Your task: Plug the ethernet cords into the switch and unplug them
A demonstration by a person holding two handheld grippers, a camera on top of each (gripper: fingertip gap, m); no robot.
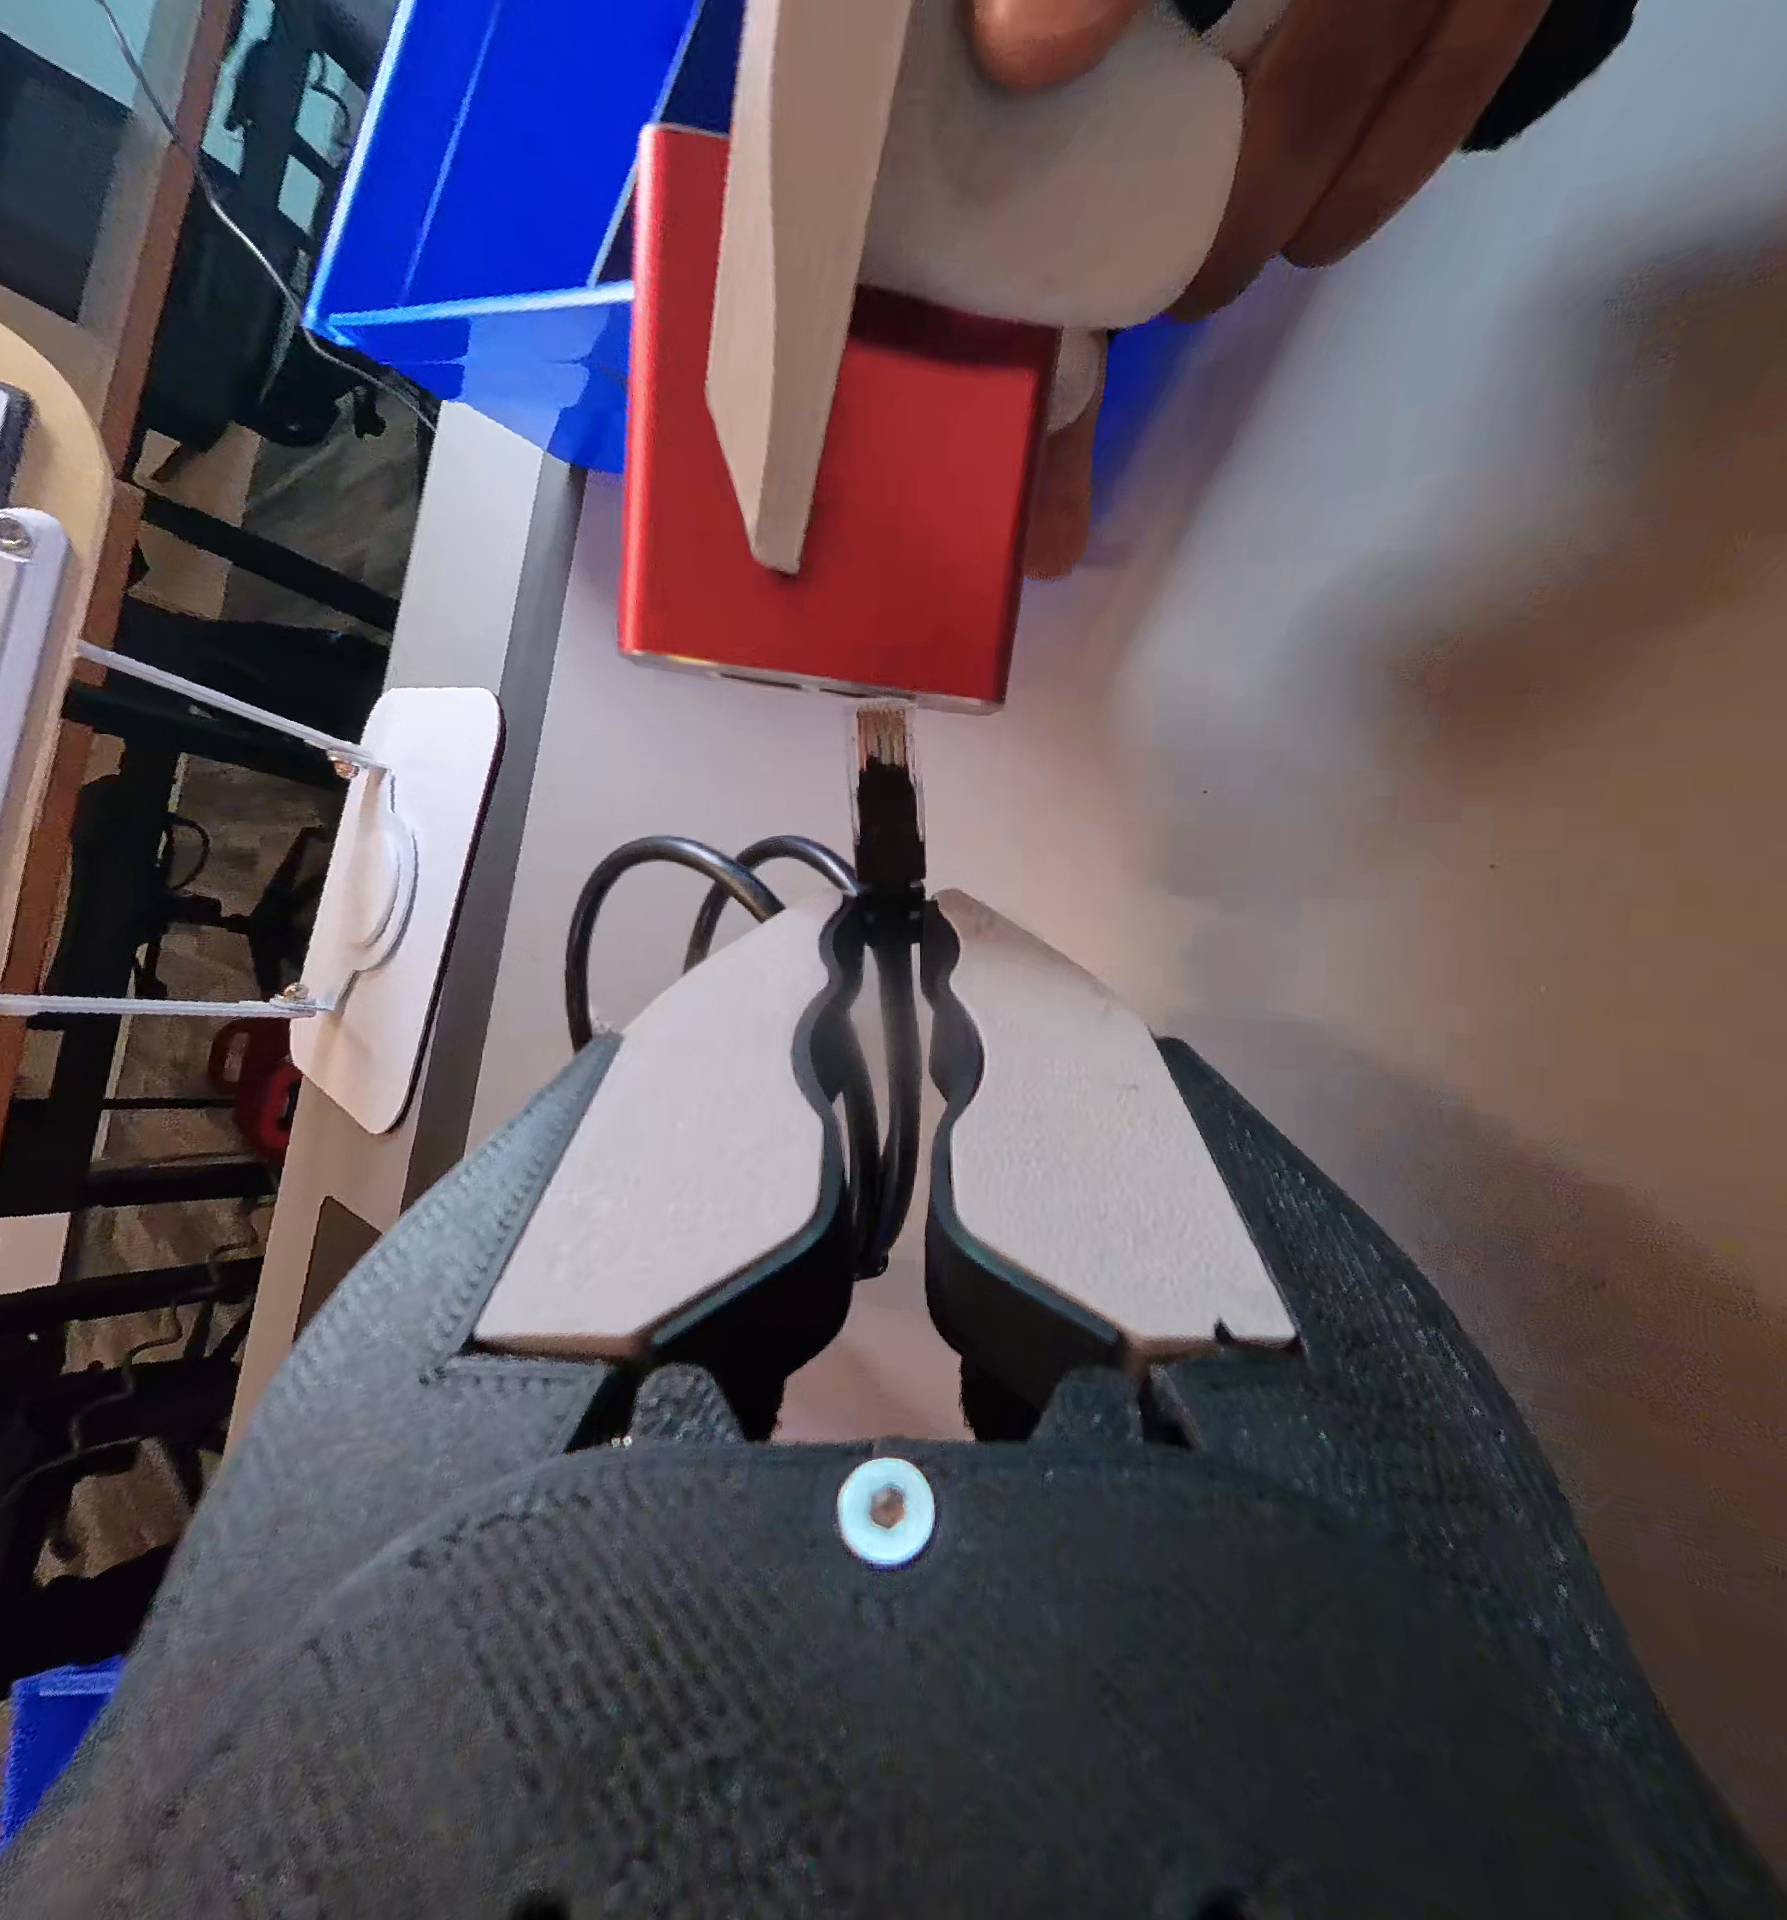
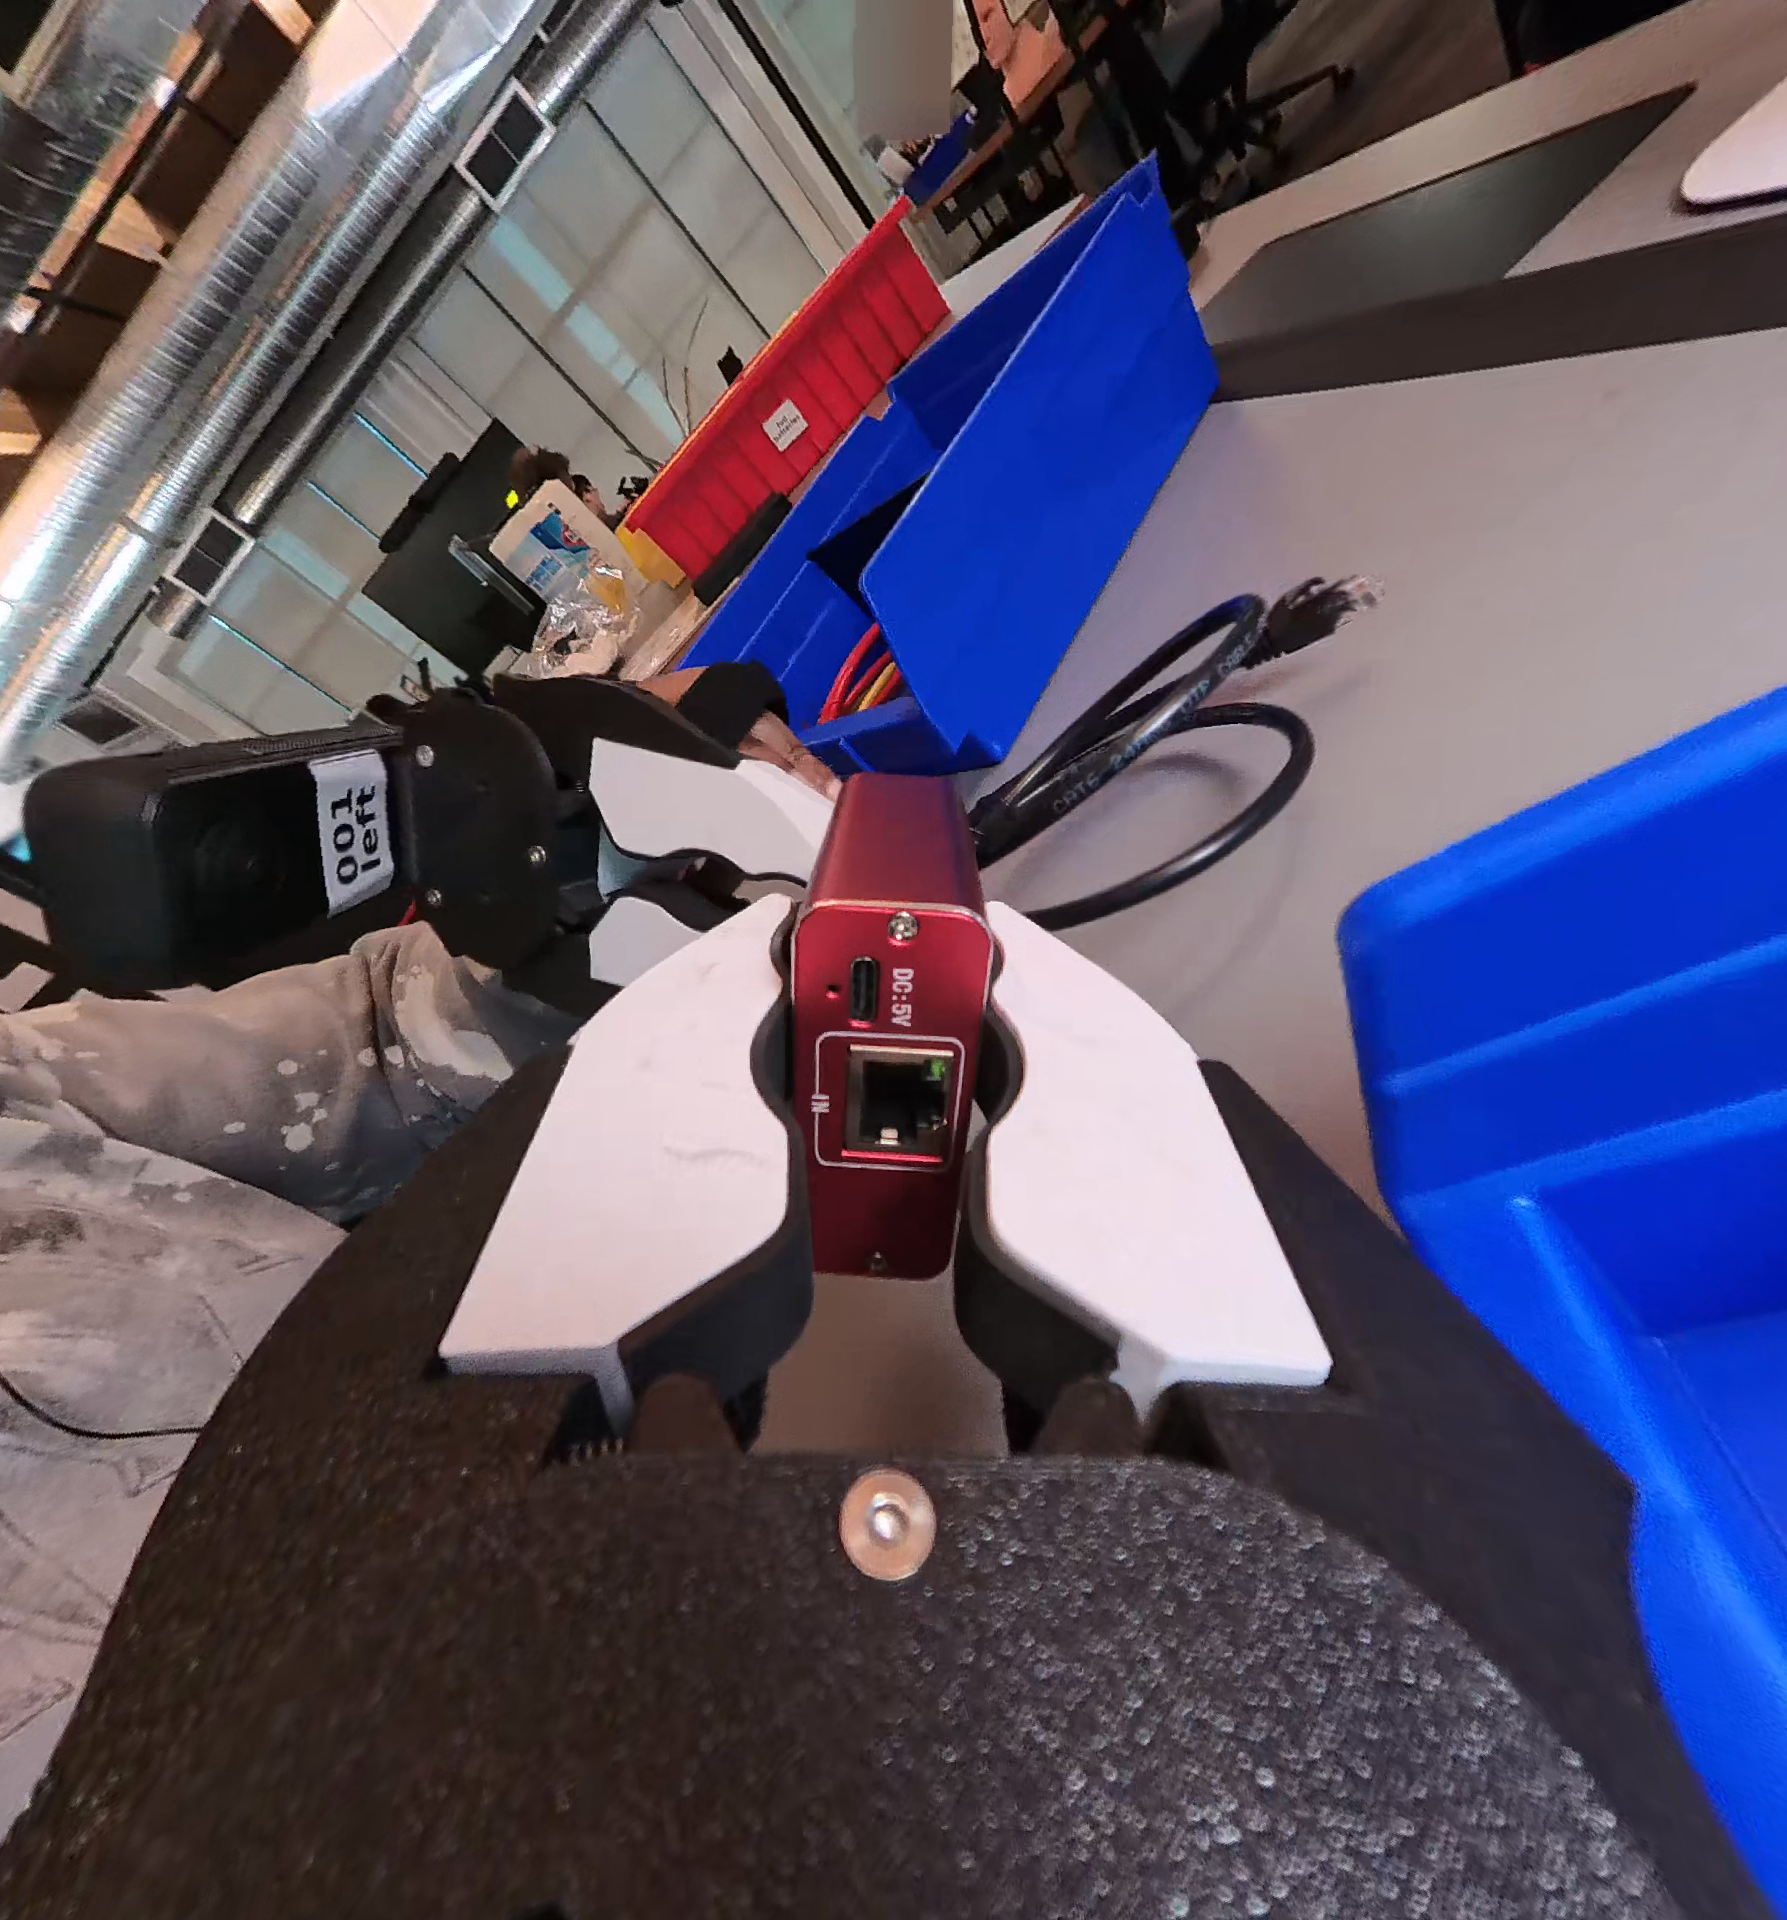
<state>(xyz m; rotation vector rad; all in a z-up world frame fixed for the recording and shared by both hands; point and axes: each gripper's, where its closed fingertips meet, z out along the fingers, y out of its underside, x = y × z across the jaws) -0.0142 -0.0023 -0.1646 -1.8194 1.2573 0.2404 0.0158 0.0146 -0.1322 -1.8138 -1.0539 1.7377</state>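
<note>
Left wrist view shows the left claw (image 1: 887, 914) pinched narrow on a black ethernet cord (image 1: 894, 1049) just behind its black boot, the cord running back between the two white fingers (image 1: 702, 1122) and looping out to the left over the pale worktop (image 1: 1232, 790). The cord's clear plug (image 1: 881, 740) points at the port face of the red switch (image 1: 837, 540), its tip right at the edge of a port; whether it is seated inside cannot be told from here. From above, the right claw (image 1: 910, 566) grips the switch, one white finger lying across the red top face, with a person's hand (image 1: 1315, 135) behind it. A blue bin (image 1: 484, 177) sits beyond the switch. Right wrist view looks along the right claw (image 2: 889, 925), which is closed on the switch (image 2: 884, 1081) across its narrow sides, the near end face with a single port and a small slot facing the camera. Past it, the left claw (image 2: 650, 831) with its camera housing sits at the switch's far end. A second black cord (image 2: 1180, 717) lies coiled on the worktop (image 2: 1543, 520), its plug free, between two blue bins (image 2: 1034, 499), with a red bin (image 2: 806, 416) farther back.
</note>
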